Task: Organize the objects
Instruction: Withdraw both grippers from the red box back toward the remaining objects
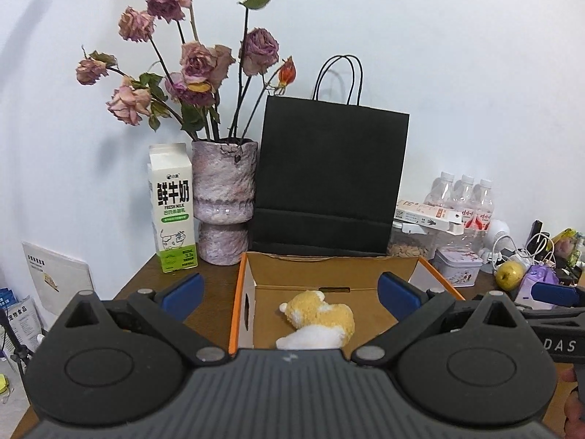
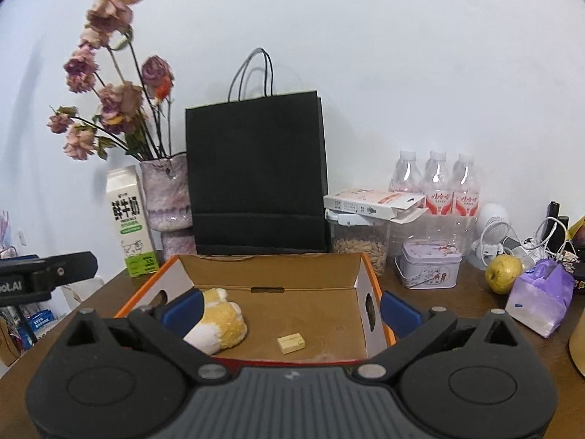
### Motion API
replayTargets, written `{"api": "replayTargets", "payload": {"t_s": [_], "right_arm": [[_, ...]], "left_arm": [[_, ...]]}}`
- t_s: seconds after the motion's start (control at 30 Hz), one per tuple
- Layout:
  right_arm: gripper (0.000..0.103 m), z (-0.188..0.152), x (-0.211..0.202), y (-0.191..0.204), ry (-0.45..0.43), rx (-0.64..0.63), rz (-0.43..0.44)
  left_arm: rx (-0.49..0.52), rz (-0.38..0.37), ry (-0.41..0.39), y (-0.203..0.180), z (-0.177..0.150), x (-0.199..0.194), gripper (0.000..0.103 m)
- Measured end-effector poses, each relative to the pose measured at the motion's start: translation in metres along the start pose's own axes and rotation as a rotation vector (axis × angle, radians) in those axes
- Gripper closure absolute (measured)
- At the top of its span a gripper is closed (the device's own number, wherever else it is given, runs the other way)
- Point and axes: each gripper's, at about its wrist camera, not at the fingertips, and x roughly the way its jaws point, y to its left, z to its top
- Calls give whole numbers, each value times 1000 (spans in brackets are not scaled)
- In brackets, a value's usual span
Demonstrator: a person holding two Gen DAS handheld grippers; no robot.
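The left hand-held gripper (image 1: 291, 294) hovers with its blue-padded fingers spread wide and nothing between them, just above the near edge of the cardboard box (image 1: 241, 292). The right hand-held gripper (image 2: 291, 311) is likewise spread wide and holds nothing; its left finger is over the box's near left part, its right finger outside the box's right wall.

The box, open-topped with orange edges, sits on the dark brown tabletop (image 1: 215, 300). Inside it a yellow-and-white plush toy (image 1: 321, 320) lies on the floor toward the near left, and a small tan wooden block (image 2: 291, 343) lies apart from the toy, nearer the box's right wall.

Directly behind the box stands a black paper bag (image 1: 329, 179) against the wall. Behind the box to the left are a mottled pink vase (image 1: 223, 201) of dried roses (image 1: 197, 62) and, left of that, a milk carton (image 1: 172, 208). Behind the box to the right are a clear jar of seeds (image 2: 360, 245) with a flat white carton (image 2: 369, 203) lying on it, three water bottles (image 2: 437, 183), and a small printed tin (image 2: 429, 265). Further right of the box lie a yellow-green apple (image 2: 504, 269) and a purple pouch (image 2: 543, 296).
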Motion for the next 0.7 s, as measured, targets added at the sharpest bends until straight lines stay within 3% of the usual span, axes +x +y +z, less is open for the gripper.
{"api": "replayTargets", "payload": {"t_s": [0.7], "right_arm": [[0,-42,-88,39,-12,-39,36]], "left_arm": [[-23,-1,15,11,-35,-87,0]]}}
